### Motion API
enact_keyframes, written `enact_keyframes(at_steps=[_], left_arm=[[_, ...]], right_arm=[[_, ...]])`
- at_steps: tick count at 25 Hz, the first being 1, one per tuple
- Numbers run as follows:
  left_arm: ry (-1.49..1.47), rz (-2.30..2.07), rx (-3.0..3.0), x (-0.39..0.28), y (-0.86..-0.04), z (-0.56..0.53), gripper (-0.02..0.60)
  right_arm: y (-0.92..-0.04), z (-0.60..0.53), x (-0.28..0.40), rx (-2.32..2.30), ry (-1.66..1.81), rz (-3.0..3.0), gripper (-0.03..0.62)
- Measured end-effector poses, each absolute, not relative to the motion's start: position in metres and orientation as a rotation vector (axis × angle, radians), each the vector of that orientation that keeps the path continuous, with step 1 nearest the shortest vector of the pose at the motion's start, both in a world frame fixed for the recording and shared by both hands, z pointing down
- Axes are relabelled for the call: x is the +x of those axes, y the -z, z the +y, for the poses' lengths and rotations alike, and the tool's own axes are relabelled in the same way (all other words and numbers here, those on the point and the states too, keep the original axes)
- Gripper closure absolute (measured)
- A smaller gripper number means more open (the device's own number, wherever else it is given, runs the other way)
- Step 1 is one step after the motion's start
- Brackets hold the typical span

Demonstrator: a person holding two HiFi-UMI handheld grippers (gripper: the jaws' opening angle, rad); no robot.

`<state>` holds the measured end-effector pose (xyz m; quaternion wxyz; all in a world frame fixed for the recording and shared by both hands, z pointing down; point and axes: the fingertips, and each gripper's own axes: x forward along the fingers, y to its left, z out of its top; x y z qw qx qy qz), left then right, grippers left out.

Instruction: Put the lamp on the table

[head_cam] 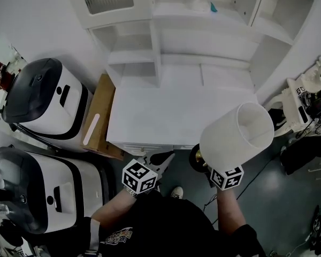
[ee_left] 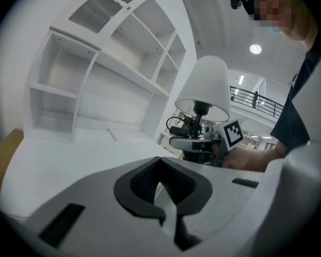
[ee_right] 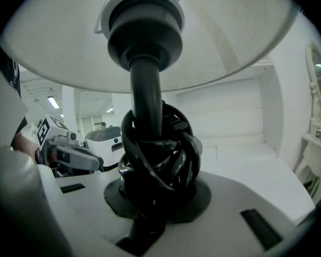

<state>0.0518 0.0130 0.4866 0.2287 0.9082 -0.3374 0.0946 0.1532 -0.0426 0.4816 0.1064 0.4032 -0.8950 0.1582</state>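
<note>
The lamp [head_cam: 238, 135] is off the ground, carried by the right gripper [ee_right: 152, 197]; its jaws are clenched on the dark stem just under the shade, where a black cord [ee_right: 160, 149] is wound round it in a knot; the shade tips toward the bench [head_cam: 166, 111], and the base hangs just off the bench's front edge, over the floor [head_cam: 267, 197], touching nothing. The left gripper [ee_left: 161, 189] is held beside it, near the same front edge; its jaws are closed together with nothing between them; it has no part in the carry as far as the views show. The bench top is bare white. So, as I judge it, the pick-up is done; the rest remains: bring the lamp over the top, stand it upright on its base, let go.
</note>
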Motion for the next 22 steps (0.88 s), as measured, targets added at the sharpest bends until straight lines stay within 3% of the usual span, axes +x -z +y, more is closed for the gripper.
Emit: enact_keyframes(at_steps=[22], left_arm=[[-0.245, -0.771, 2.551, -0.045, -0.492, -0.084, 0.575]], right_arm=[[-0.482, -0.138, 0.063, 1.351, -0.479, -2.560, 0.523]])
